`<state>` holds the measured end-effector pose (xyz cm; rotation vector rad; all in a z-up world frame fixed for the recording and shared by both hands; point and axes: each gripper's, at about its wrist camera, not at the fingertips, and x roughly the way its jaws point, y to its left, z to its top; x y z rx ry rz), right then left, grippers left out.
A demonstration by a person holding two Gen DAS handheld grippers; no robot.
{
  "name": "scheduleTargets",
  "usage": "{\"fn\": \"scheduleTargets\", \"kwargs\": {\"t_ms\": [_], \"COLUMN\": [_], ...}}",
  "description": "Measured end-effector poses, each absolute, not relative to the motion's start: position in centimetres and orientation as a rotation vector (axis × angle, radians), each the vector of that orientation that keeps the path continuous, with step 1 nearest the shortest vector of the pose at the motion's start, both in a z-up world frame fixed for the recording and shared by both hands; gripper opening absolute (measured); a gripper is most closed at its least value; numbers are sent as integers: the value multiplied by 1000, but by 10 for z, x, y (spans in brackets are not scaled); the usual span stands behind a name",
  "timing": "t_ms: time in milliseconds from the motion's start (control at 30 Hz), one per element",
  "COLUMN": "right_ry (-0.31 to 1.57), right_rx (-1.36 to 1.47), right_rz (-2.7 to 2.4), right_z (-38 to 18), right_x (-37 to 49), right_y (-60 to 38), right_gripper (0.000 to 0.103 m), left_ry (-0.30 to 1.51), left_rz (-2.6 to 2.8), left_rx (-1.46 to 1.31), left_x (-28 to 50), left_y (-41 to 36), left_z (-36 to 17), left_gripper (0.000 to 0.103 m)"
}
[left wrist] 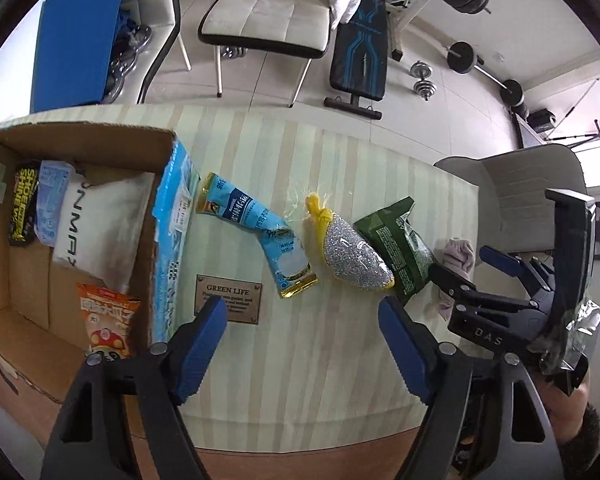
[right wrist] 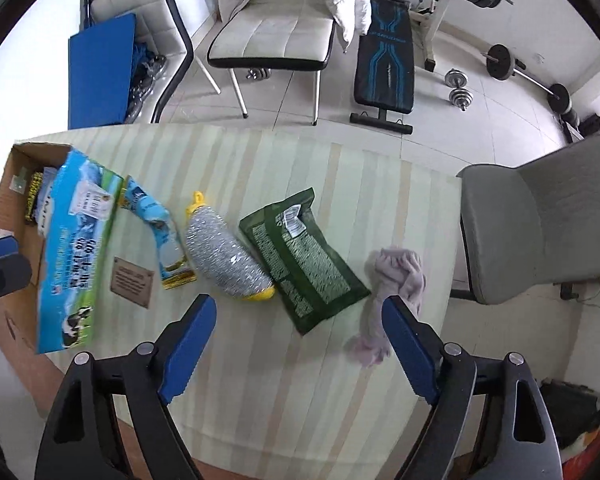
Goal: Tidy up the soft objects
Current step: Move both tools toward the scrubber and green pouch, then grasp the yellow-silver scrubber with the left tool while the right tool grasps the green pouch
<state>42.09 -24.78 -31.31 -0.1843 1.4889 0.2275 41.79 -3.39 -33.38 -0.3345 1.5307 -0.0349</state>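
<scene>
Corrugated cardboard forms the open box (left wrist: 80,136) at the left end of the striped table (left wrist: 340,360). Inside it lie a white pillow pack (left wrist: 100,224), a black-and-yellow shoe-shine pack (left wrist: 22,204), a pale blue pack (left wrist: 50,200) and an orange snack bag (left wrist: 108,324). The box's outer wall carries blue milk print (right wrist: 72,264).

Four soft items lie in a row on the table, right of the box:
- Light blue pouch (left wrist: 264,236), bent, just beside the box.
- Silver glitter pouch with yellow ends (left wrist: 352,256), touching the blue pouch.
- Dark green packet (right wrist: 304,260), its edge against the glitter pouch.
- Lilac cloth (right wrist: 396,280), crumpled, near the table's right edge.

Left gripper (left wrist: 304,316): fingers spread wide, holding nothing, poised above the table in front of the row. Right gripper (right wrist: 300,312): fingers likewise spread and empty; its right fingertip (right wrist: 400,320) overlaps the lilac cloth in view, contact undeterminable.

A brown plaque (left wrist: 228,300) lies flat on the table.
</scene>
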Motion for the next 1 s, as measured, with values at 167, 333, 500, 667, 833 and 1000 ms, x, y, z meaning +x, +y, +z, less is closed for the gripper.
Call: {"fn": "scheduleTargets", "kwargs": {"t_ms": [167, 333, 500, 667, 833, 1000], "right_ry": [1584, 1691, 1707, 1724, 1711, 1710], "right_rx": [-325, -238, -79, 68, 100, 17], "right_rz": [255, 258, 161, 130, 125, 137], "right_z": [-382, -422, -425, -421, -415, -425], "right_x": [457, 452, 445, 445, 442, 441], "right_y": [-233, -225, -238, -275, -291, -281], "right_gripper": [78, 72, 58, 50, 67, 71], "left_ry": [1614, 1671, 1737, 1791, 1805, 1755], "left_rz": [14, 22, 27, -6, 4, -20], "left_rx": [-366, -381, -356, -336, -197, -112], "left_x": [425, 435, 452, 464, 473, 469], "left_y": [-38, -48, -65, -88, -115, -123], "left_z": [-375, -404, -436, -458, -474, -458], "left_gripper": [77, 77, 77, 77, 77, 50]}}
